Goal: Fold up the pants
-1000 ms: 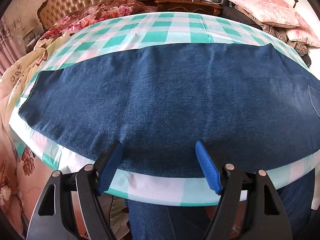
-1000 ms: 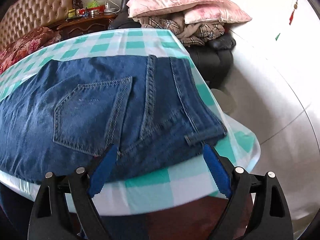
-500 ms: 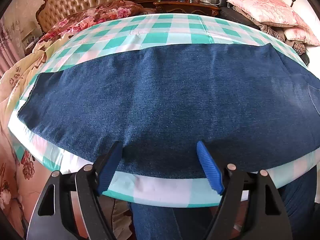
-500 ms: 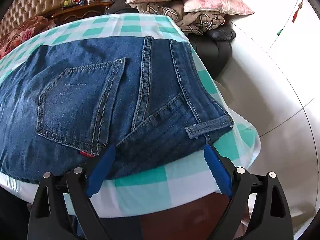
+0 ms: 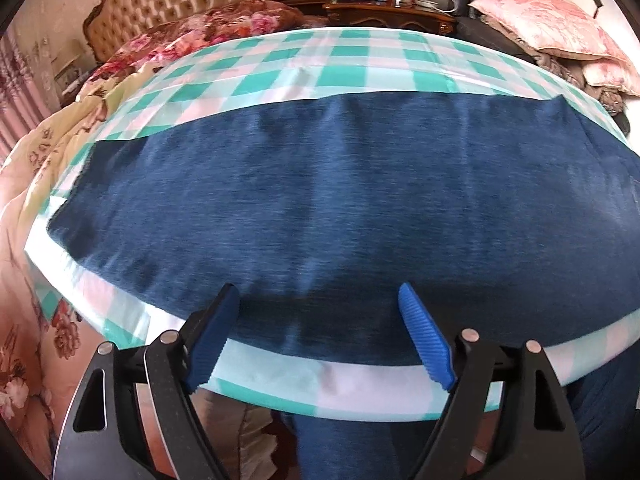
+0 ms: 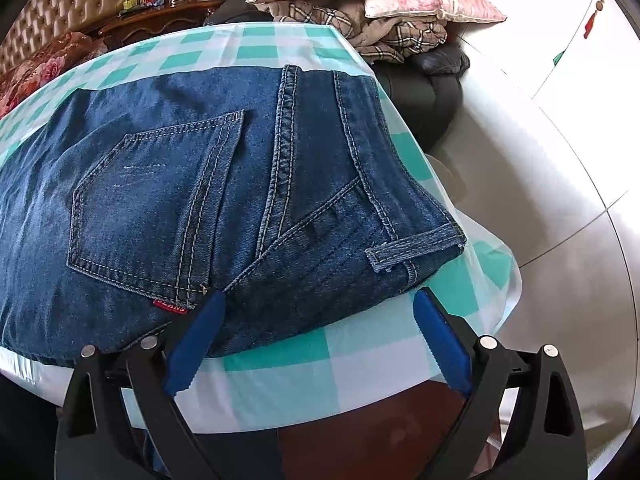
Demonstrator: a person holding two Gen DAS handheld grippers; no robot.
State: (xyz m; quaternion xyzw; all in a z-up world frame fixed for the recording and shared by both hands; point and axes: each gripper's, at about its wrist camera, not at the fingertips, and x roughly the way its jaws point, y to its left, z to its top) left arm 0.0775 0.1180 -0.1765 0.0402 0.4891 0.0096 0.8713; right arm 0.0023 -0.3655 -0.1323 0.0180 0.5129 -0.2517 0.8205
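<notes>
The jeans (image 5: 340,200) lay flat across the checked table (image 5: 348,56), their waistband (image 6: 416,248) near its right end. Both the left gripper (image 5: 320,332) and the right gripper (image 6: 320,336) were spreading wider at the jeans' near edge, pinching nothing.

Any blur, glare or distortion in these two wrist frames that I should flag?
Left wrist view: jeans smeared by motion blur, weave streaked; fisheye bows the checked tablecloth. Right wrist view: sharp, pocket stitching crisp; white floor washed out by bright light; dark vignette at the corners.
</notes>
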